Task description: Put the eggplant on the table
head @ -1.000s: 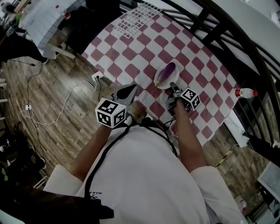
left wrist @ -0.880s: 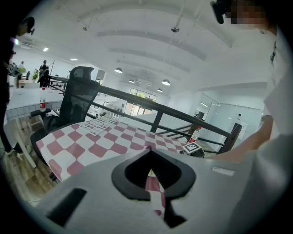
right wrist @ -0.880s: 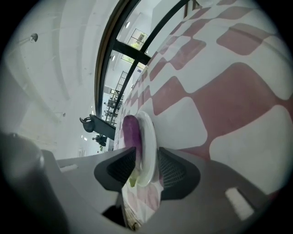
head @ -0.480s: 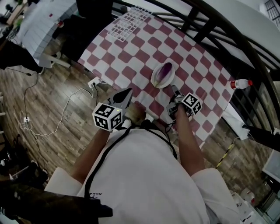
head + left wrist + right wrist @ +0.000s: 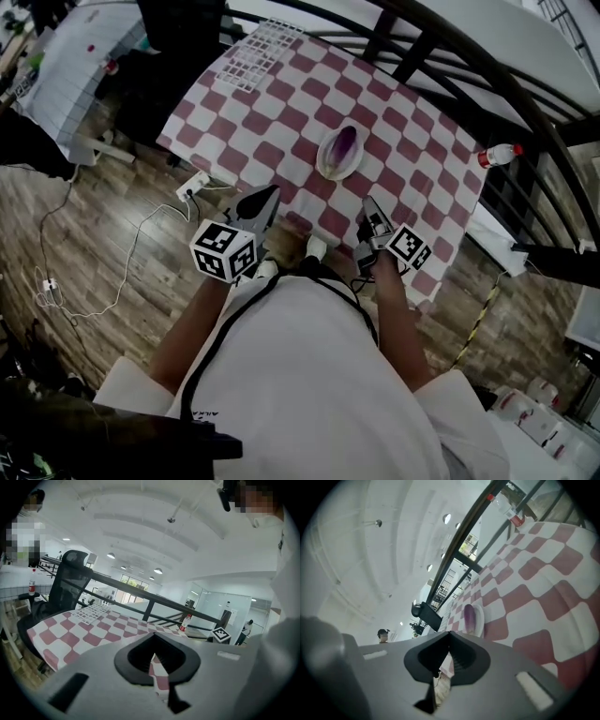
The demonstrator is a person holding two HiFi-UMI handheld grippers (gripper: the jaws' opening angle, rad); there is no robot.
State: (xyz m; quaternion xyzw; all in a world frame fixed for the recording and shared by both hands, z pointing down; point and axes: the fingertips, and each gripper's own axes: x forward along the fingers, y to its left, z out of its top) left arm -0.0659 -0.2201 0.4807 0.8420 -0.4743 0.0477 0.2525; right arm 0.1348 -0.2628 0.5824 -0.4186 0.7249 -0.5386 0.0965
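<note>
Eggplant point(image 5: 344, 143) in plate point(image 5: 327, 169), mid table point(image 5: 412, 141); grid mat point(image 5: 253, 47) at far-left corner; bottle point(image 5: 497, 154) off rt edge.

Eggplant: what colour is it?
Purple. The eggplant shows best in the head view.

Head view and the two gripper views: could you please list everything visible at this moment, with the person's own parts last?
eggplant: one, purple, lying on the plate
plate: one, white, middle of the tablecloth
tablecloth: one, red and white checks, upper centre
grid rack: one, white, far corner of the tablecloth
bottle: one, clear with red cap, right of the tablecloth
railing: one, black, behind the tablecloth
chair: one, black, at the far end
power strip: one, white, on the floor
floor: one, brown wood, left side
shirt: one, white, bottom centre
left tool: one, black, shut, empty
right tool: one, black, jaws just closed on nothing, short of the plate
</note>
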